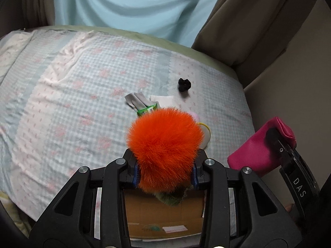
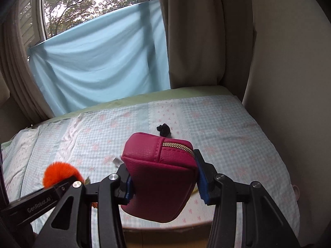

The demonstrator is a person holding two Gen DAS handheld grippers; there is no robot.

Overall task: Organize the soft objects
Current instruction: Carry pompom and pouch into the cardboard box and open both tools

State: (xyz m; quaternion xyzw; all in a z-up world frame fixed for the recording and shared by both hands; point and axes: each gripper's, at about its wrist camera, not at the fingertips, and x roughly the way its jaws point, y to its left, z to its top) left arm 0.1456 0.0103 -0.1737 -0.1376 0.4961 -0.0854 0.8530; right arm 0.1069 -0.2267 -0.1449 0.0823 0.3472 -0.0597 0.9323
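Note:
My left gripper point(image 1: 164, 171) is shut on a fluffy orange pom-pom point(image 1: 164, 144) with a green fuzzy part under it, held above the near edge of the bed. The pom-pom also shows in the right wrist view point(image 2: 60, 174). My right gripper point(image 2: 163, 184) is shut on a pink zip pouch point(image 2: 161, 175), held above the bed's near edge; the pouch also shows in the left wrist view point(image 1: 260, 146). On the bed lie a black scrunchie point(image 1: 184, 84) point(image 2: 163, 129), a grey and green packet point(image 1: 142, 104), a white cloth point(image 1: 163, 100) and a yellow hair band point(image 1: 205, 128), partly hidden by the pom-pom.
The bed has a checked pale blue and pink cover point(image 1: 72, 95). A cardboard box point(image 1: 163, 215) sits below the left gripper at the bed's near edge. A light blue sheet point(image 2: 99, 62) hangs across the window, with beige curtains point(image 2: 206, 33) and a wall at right.

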